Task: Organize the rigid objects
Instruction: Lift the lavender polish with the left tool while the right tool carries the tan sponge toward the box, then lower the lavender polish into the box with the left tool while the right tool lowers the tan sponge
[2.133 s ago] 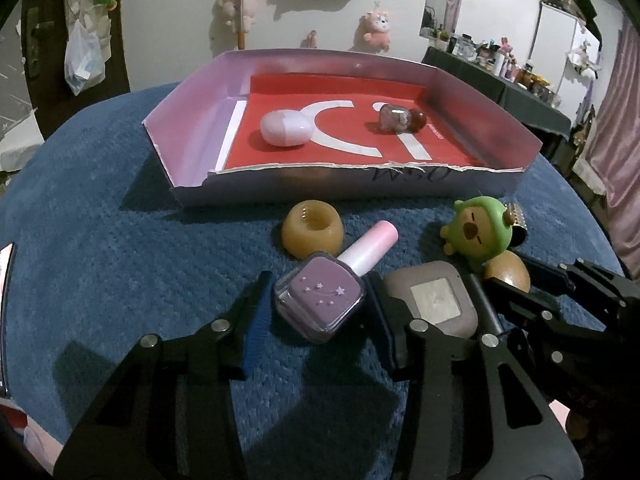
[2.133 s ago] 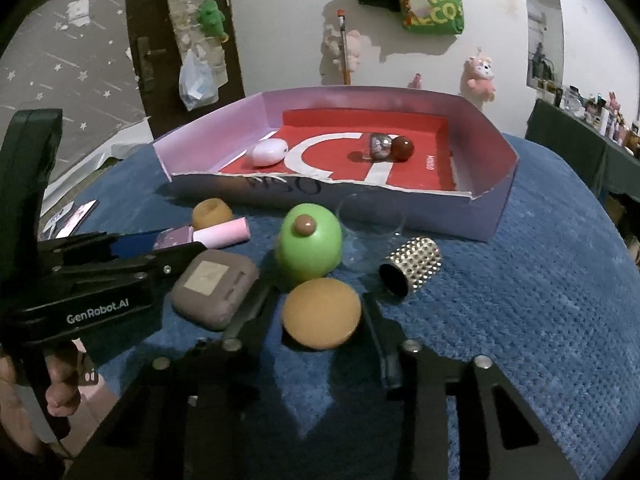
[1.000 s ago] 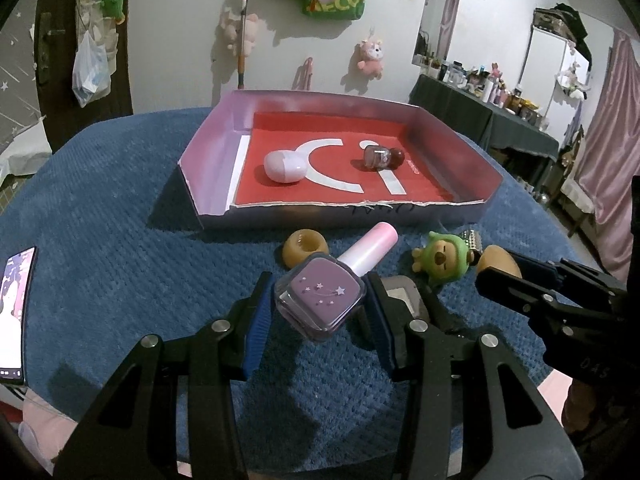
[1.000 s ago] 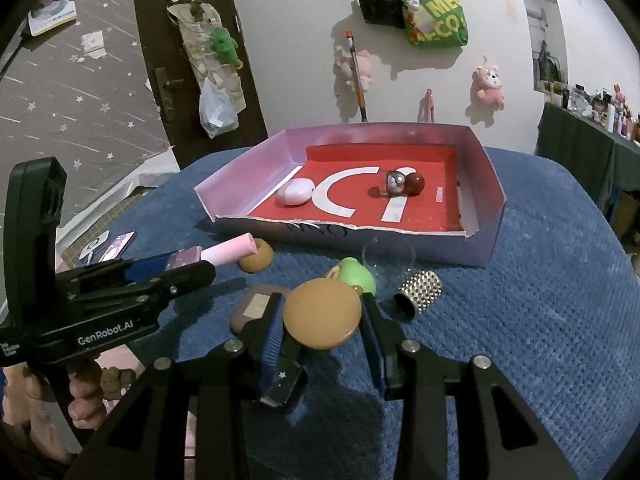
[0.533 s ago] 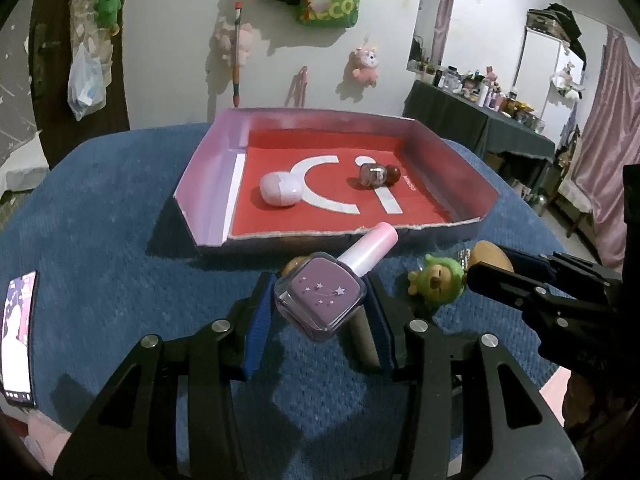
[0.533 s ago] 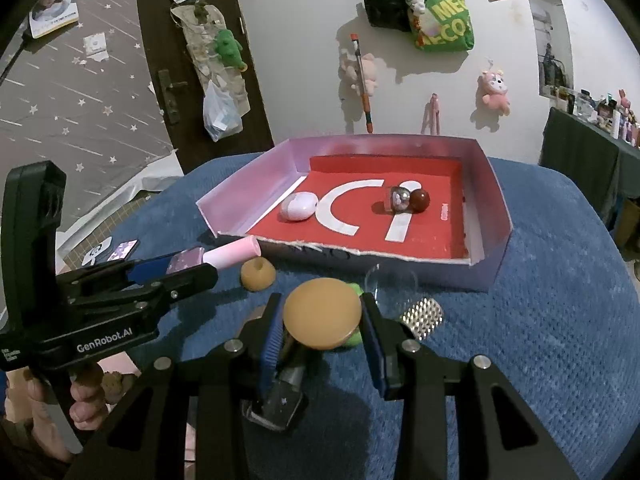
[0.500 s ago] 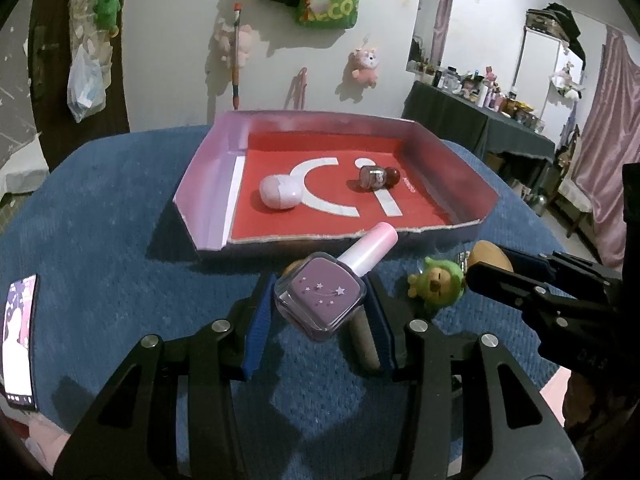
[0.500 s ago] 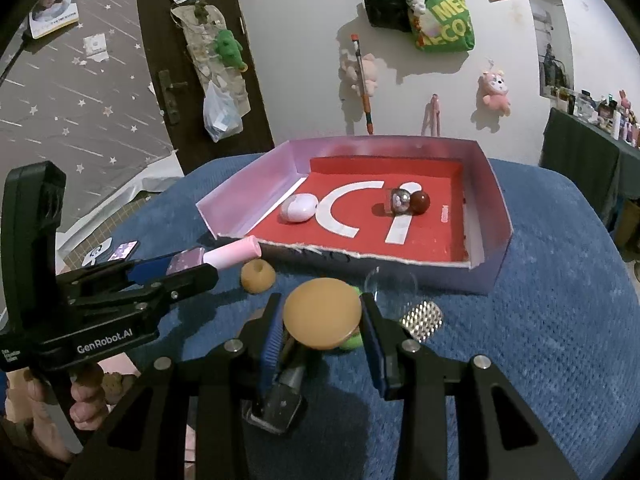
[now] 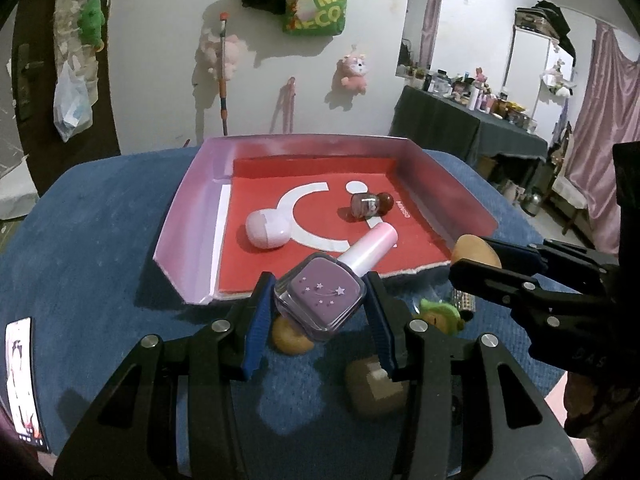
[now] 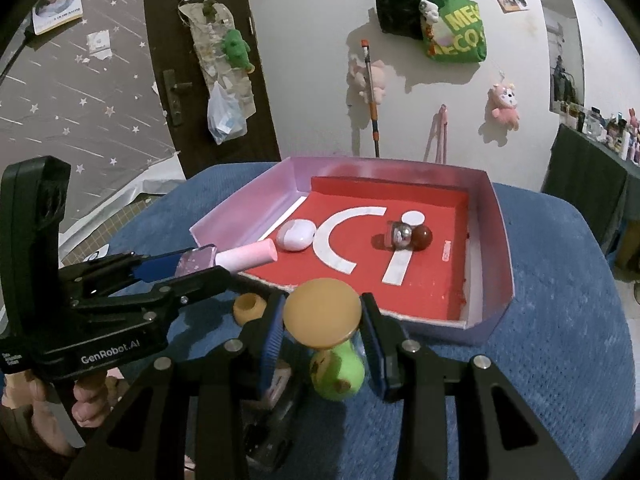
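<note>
One purple star-printed bottle [image 9: 320, 300], seemingly nail polish.

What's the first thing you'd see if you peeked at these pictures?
A purple nail polish bottle with a pink cap, clamped in the left hand-held gripper above the blue table. Beside it, the right hand-held gripper pinches an orange disc. Behind both sits a big pink tray with a red floor.

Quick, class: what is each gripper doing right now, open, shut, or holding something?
Left gripper: shut on the purple nail polish bottle, lifted off the blue cloth.
Right gripper: shut on the tan round disc, also lifted.
</note>
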Action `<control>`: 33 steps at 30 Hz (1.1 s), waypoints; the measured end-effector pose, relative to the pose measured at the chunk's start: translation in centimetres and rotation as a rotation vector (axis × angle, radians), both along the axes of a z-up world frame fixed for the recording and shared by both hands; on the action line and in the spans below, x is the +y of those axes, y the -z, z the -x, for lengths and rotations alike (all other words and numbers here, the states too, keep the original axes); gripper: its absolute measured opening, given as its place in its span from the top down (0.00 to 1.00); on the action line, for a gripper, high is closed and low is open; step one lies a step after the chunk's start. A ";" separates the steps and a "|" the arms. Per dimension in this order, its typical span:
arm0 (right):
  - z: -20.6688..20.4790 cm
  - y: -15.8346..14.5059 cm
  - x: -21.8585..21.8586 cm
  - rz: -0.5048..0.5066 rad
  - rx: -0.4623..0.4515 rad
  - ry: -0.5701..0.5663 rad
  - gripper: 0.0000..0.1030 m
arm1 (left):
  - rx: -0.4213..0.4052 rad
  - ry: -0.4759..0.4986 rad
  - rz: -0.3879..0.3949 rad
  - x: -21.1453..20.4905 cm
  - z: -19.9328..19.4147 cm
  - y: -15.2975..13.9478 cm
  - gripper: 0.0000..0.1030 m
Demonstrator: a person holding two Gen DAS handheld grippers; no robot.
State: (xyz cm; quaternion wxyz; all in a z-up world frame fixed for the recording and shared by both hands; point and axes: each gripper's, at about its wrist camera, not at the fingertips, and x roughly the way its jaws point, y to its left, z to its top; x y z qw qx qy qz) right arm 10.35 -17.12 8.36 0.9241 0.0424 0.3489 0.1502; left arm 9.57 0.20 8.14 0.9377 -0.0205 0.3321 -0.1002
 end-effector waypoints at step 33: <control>-10.8 4.7 -3.2 0.025 0.226 0.075 0.61 | 0.222 0.020 0.019 0.5 -9.7 4.3 0.59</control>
